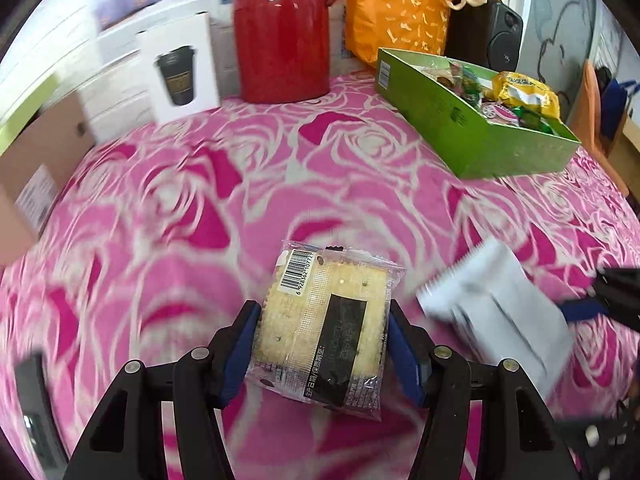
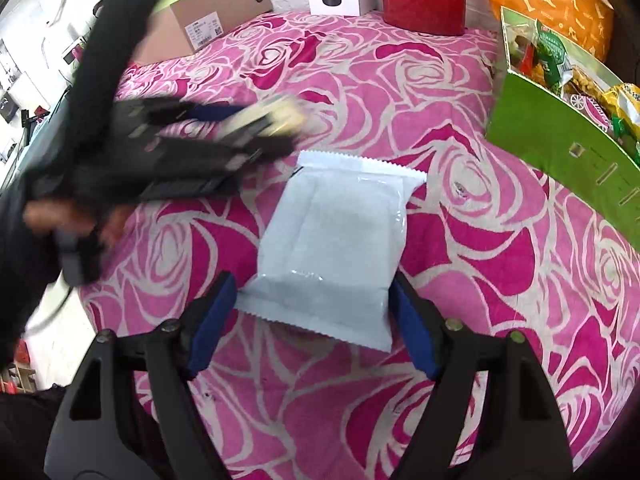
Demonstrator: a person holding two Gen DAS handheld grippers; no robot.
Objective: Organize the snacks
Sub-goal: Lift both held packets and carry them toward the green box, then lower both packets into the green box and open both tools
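I have a snack in each claw and the step in hand looks like the carry to the green box (image 1: 472, 128). The left claw (image 1: 324, 344) is clamped on a clear-wrapped cracker pack (image 1: 328, 328), blue pads pressed on both side edges, the pack apparently lifted off the pink rose-patterned cloth (image 1: 200, 200). The right claw (image 2: 312, 312) has a plain white packet (image 2: 340, 240) between its pads; the right pad meets the packet's edge and the left sits at its crimped corner, so I read it as gripping, though lightly.

The box sits toward the far right of the cloth, already filled with wrapped sweets and a yellow bag (image 1: 524, 92). My next move, as I judge it, is to swing each snack over the box wall and let go above a free spot, one at a time so the claws do not collide.

Hard to make out: the left claw in the right wrist view is a dark blur, and I cannot tell whether the white packet rests on the cloth or hangs above it. The box's far end is cut off.
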